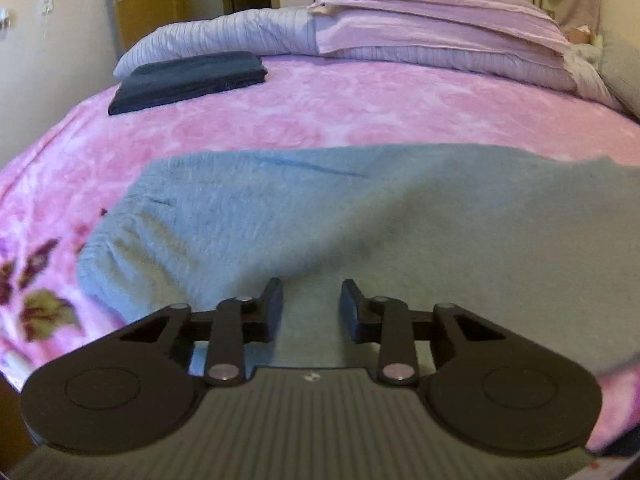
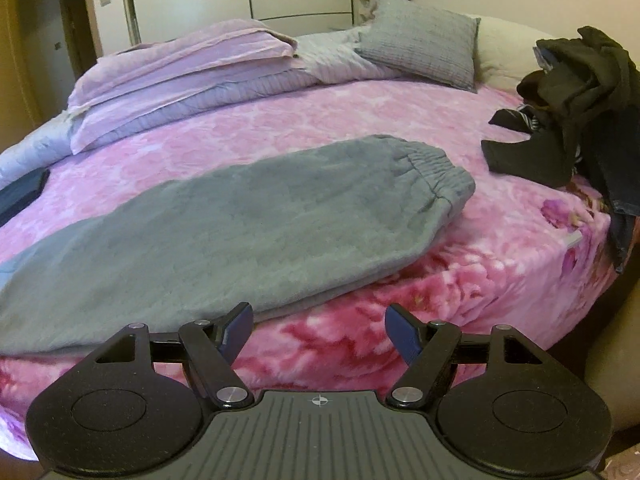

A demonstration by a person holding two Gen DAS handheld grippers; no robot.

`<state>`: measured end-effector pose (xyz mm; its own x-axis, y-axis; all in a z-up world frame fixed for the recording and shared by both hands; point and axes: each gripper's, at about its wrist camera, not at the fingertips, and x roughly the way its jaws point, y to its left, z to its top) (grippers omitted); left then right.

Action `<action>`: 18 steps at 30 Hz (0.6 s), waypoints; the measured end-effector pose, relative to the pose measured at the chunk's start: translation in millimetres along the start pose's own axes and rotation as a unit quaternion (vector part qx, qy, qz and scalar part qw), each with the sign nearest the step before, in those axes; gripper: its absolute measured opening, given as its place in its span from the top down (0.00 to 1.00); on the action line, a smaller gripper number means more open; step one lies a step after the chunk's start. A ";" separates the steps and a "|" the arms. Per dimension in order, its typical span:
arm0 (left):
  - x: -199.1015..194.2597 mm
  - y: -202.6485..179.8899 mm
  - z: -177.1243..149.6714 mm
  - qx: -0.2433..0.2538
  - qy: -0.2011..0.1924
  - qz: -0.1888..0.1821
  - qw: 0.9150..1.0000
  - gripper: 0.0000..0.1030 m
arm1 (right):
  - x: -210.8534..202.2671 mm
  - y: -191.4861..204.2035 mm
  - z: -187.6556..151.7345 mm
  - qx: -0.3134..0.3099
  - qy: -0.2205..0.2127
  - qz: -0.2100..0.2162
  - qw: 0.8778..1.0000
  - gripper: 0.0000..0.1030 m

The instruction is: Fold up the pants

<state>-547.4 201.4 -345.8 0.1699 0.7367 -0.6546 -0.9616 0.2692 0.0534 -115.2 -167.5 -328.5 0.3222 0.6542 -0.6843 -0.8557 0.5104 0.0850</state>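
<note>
Both grippers stand spread with nothing between their fingers: the left gripper (image 1: 311,306) hovers over the grey pants (image 1: 360,220), the right gripper (image 2: 319,330) just off their near edge. Those pants (image 2: 240,224) lie flat on the pink blanket (image 2: 480,248), waistband (image 2: 436,168) toward a heap of dark clothes (image 2: 568,100).

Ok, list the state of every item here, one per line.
Grey pants: laid flat lengthwise, folded leg on leg, not yet folded across.
Dark garment: folded, lying on the bed.
Dark clothes: unfolded heap at the bed's edge.
Left gripper: open, empty, over the pants.
Right gripper: open, empty, at the pants' near edge.
</note>
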 end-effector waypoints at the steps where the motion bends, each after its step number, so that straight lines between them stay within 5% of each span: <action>1: 0.9 2.6 3.4 -0.001 -0.004 -0.001 1.000 0.73 | 1.5 -0.1 1.8 0.000 0.001 -0.002 1.000 0.32; 5: -23.2 26.3 17.4 -0.054 -0.011 -0.030 0.998 0.72 | 5.0 -1.5 7.7 0.006 -0.002 -0.018 1.000 0.32; 9: -55.2 62.4 15.8 -0.145 -0.005 -0.061 0.987 0.62 | 12.1 -3.9 9.7 0.032 0.003 -0.016 0.999 0.32; 12: -63.4 95.1 -1.1 -0.242 0.017 -0.082 0.967 0.62 | 23.3 1.1 8.9 0.041 0.021 -0.014 0.999 0.32; 18: -37.4 133.3 -30.1 -0.399 0.025 -0.099 0.911 0.62 | 35.9 28.8 10.1 0.009 0.031 0.009 0.999 0.32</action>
<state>-688.5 191.1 -336.9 0.3666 0.6880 -0.6263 -0.7671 -0.1574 -0.6219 -124.2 -123.7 -343.3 0.2810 0.6269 -0.7267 -0.8534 0.5096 0.1096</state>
